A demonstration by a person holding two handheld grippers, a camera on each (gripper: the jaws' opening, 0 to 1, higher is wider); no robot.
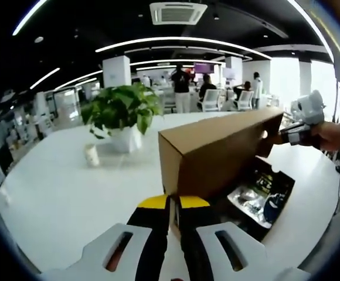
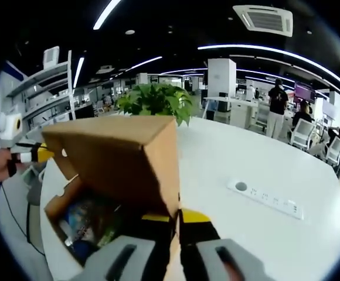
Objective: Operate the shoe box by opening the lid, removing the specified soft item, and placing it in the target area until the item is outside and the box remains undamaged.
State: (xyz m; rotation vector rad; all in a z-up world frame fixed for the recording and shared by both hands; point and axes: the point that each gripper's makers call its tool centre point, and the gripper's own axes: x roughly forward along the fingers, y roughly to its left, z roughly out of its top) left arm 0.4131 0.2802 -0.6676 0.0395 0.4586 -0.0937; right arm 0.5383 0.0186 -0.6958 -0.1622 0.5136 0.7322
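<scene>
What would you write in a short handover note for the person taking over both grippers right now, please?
Left gripper: shut on the raised cardboard lid at its edge.
Right gripper: shut on the same lid at the other end.
The shoe box sits on the white table, lid lifted; packaged contents still lie inside.
Done: lid open. Left: free one gripper, take out the soft item and place it on the table without tearing the cardboard.
Potted plant and power strip stand nearby.
</scene>
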